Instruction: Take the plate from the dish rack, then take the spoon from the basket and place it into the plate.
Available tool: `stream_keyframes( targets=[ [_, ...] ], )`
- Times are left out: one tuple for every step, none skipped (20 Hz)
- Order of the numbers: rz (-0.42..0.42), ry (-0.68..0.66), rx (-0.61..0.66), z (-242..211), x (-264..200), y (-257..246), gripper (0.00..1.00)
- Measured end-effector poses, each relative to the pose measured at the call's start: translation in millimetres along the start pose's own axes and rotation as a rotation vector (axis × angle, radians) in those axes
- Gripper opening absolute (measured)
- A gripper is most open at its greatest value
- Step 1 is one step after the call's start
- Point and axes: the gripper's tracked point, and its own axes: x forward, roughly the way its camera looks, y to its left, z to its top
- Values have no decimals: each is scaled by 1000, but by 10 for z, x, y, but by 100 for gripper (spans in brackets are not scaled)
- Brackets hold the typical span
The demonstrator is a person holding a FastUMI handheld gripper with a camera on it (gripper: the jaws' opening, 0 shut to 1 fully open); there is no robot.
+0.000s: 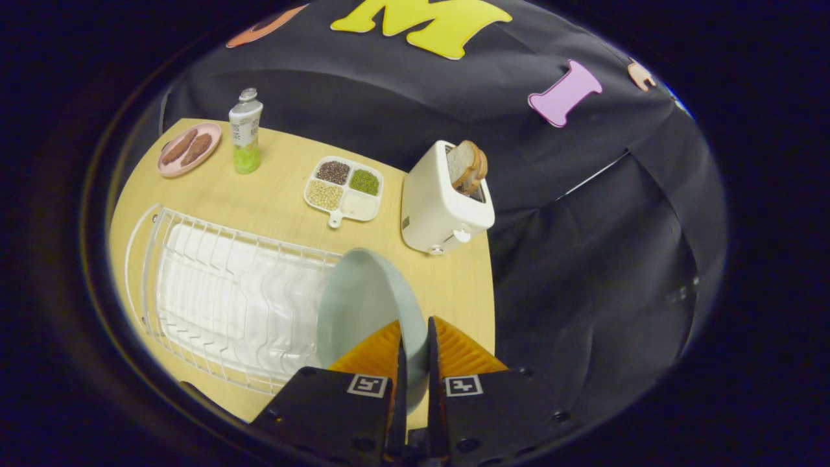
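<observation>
A pale green plate (363, 305) stands on edge at the right end of the white wire dish rack (220, 292). My gripper (415, 337) is shut on the plate, its rim pinched between the two fingers, one finger on each face. The rest of the rack, to the left of the plate, holds nothing. I see no spoon or basket from here.
On the wooden table (285, 194) beyond the rack stand a white toaster (441, 207) with bread slices in it, a divided dish of beans (343, 188), a bottle (246, 133) and a pink plate with food (189, 149). The table's right edge runs just past the toaster.
</observation>
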Motion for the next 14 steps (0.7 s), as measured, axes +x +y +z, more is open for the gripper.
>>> stream_keyframes(
  targets=[
    [-4,-6,12,-22,-35,-26,19],
    [-5,-13,18,-62,-89,-55,19],
    [-1,-25,20,-102,-173,-76,19],
    [10,-44,19,-159,-260,-85,19],
    [19,-69,12,-216,-373,-102,19],
    [27,-101,15,-268,-488,-139,19],
    [40,-132,23,-343,-620,-165,19],
    [63,-161,40,-448,-735,-161,18],
    [95,-186,55,-548,-850,-132,18],
    [136,-206,56,-683,-932,-69,18],
    [168,-224,51,-806,-1011,11,18],
    [186,-239,48,-933,-1049,67,18],
    [207,-255,49,-1056,-1091,130,18],
    [233,-260,59,-1189,-1121,216,18]
  ],
)
